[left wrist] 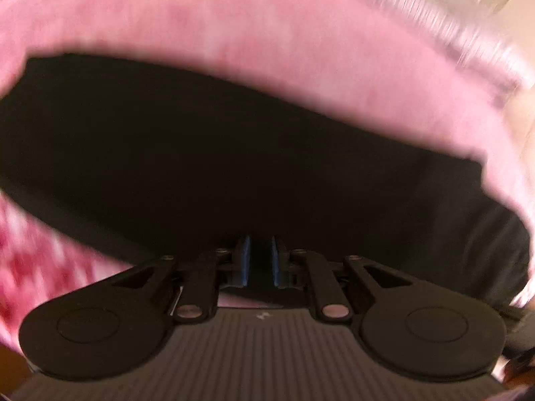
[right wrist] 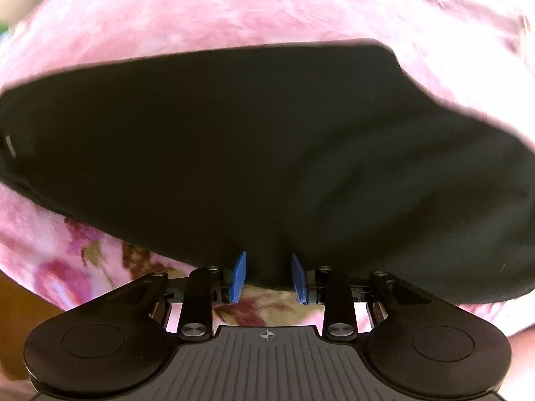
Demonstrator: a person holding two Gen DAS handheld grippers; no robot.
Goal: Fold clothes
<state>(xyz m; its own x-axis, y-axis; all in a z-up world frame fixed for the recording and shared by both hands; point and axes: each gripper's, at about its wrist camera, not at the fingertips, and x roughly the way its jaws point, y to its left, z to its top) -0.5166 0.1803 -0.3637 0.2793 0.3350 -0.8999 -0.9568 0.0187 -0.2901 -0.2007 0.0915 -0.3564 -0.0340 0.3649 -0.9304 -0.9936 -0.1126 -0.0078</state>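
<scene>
**Garment spread on blanket, a gripper at each near edge**

Garment (right wrist: 267, 153) lies on top of the blanket (right wrist: 234, 16). Blanket shows beyond its far edge and past both ends in the right wrist view; also under the near edge, lower left. Right gripper (right wrist: 267, 277) sits at the garment's near edge, cloth bunched between its two pads (right wrist: 238, 275).

Left wrist view, blurred: same garment (left wrist: 234, 167) fills the middle, blanket (left wrist: 267, 33) behind it and to the left. Left gripper (left wrist: 260, 262) at the near edge, pads (left wrist: 245, 260) close together, cloth between them. Whether they pinch it tight, cannot tell.
</scene>
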